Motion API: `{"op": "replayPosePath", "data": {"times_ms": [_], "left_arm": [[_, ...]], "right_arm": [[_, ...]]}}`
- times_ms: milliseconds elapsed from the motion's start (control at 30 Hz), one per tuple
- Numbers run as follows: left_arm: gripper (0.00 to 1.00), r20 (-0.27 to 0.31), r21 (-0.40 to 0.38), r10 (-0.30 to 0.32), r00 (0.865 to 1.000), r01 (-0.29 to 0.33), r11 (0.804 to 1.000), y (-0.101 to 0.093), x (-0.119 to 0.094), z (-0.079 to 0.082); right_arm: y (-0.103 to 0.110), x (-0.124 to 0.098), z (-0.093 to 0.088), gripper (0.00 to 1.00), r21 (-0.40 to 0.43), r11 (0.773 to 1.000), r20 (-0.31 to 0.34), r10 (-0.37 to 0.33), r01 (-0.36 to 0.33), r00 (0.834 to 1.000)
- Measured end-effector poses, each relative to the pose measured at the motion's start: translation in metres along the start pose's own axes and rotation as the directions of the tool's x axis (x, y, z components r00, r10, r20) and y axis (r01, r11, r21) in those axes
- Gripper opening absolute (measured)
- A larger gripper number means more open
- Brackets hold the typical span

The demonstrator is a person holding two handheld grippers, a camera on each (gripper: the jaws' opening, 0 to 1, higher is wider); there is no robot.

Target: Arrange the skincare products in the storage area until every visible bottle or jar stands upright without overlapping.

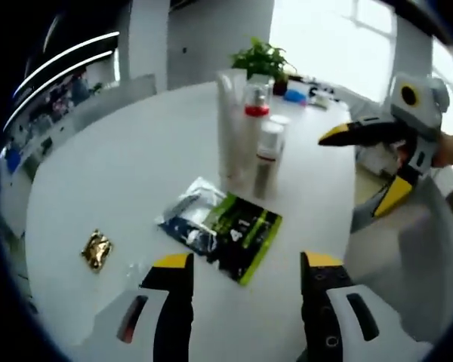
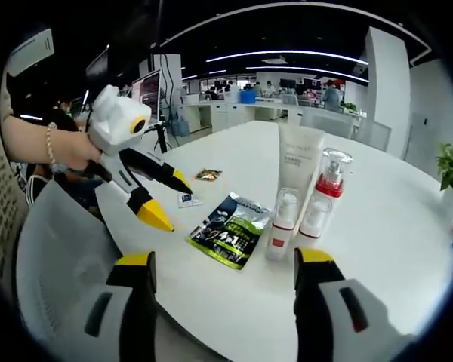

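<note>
Both grippers hover with jaws apart, the left gripper (image 1: 245,268) and right gripper (image 2: 223,264) holding nothing. On the white table (image 2: 392,226), the tube (image 2: 300,162) and bottles (image 2: 323,197) stand upright beside flat sachets (image 2: 230,230).

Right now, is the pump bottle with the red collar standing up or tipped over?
Upright. The pump bottle with the red collar stands on its base on the white table, clear cap on top, beside the tall white tube.
</note>
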State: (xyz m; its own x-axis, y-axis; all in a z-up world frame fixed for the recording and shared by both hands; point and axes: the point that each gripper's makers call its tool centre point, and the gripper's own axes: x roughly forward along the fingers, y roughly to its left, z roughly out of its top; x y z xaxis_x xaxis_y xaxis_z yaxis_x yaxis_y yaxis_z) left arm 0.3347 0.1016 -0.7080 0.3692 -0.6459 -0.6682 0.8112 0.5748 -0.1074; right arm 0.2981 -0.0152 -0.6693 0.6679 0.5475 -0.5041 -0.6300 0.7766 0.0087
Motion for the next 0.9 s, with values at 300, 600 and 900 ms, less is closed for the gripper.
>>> {"op": "replayPosePath", "data": {"times_ms": [300, 600, 900], "left_arm": [[0.63, 0.032, -0.121, 0.058, 0.998, -0.053, 0.991, 0.003, -0.034, -0.026], [0.71, 0.081, -0.211, 0.125, 0.989, -0.106, 0.972, 0.006, -0.062, -0.034], [0.78, 0.080, -0.240, 0.144, 0.986, -0.121, 0.963, -0.001, -0.074, -0.044]], "right_arm": [[0.009, -0.002, -0.001, 0.80, 0.011, 1.000, 0.007, 0.026, -0.026, 1.000], [0.012, -0.007, 0.001, 0.84, 0.013, 0.999, 0.019, 0.042, -0.042, 0.999], [0.014, -0.014, 0.002, 0.90, 0.015, 0.999, 0.023, 0.047, -0.048, 0.999]]}}
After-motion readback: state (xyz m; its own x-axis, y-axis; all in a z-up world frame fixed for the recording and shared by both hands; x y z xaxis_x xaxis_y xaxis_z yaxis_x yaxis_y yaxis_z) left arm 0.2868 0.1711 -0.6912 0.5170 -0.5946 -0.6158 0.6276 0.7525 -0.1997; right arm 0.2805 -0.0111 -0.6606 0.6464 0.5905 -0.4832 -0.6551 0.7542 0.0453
